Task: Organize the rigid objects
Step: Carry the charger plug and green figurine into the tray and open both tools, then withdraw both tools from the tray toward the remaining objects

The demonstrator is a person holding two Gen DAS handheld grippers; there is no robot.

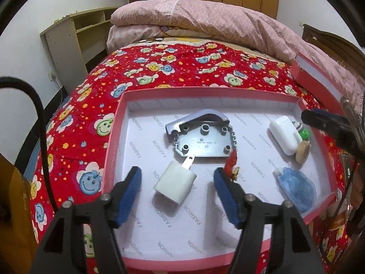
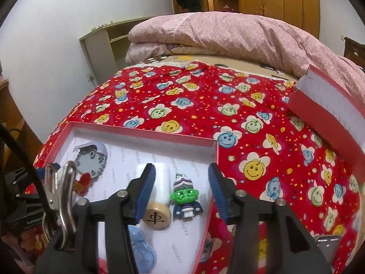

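Left gripper (image 1: 178,180) spread wide, white plug-in charger cube (image 1: 175,184) lying loose between blue pads inside pink-rimmed shallow box (image 1: 114,137). Right gripper (image 2: 181,183) parted, above green-faced cartoon figurine (image 2: 186,196), untouched. Right view alone: round wooden chess piece's (image 2: 157,215) black character.

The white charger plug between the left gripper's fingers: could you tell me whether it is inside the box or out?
Inside: the white charger plug lies flat on the pink box's white printed floor.
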